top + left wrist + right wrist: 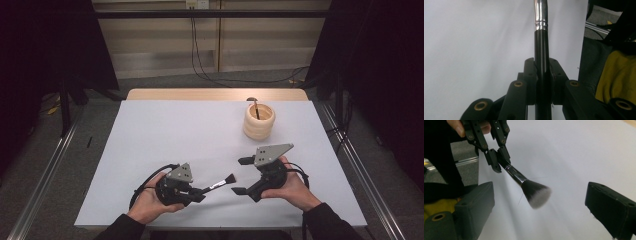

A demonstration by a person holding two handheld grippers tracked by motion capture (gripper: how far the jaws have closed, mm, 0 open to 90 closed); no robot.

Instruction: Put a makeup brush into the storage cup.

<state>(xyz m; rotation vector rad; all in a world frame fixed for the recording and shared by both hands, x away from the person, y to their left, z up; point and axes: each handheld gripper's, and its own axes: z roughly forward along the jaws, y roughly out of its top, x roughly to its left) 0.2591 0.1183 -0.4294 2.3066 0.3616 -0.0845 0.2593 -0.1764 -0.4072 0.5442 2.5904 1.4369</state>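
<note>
Left hand-held gripper (pixel 199 192): pressed together on the black handle of a makeup brush (pixel 220 183), which is pinched near its lower end, as seen in the left gripper view, where the handle (pixel 541 62) runs straight up between the two jaws to a silver ferrule (pixel 541 15).

Right hand-held gripper (pixel 242 175): spread wide, nothing between the jaws. It is held at the near right of the counter (pixel 165 135), its jaws turned left toward the brush head.

Makeup brush, position: held above the near middle of the counter, between the two hand-held grippers, clear of the surface as far as can be judged.

Makeup brush, orientation: long axis roughly level in the high view, running left to right and slightly away; bristle head (pixel 536 193) at the right end, pointed toward the open right hand-held gripper; handle end at the left.

Holder (pixel 259 121): a pale, ribbed round pot at the far right of the counter, well apart from the brush, with one thin dark item standing in it.

Progress, as judged: brush lifted and secured by the left side; a handover to the right side appears to be in hand, not yet made. Placing in the holder is judged to remain.
</note>
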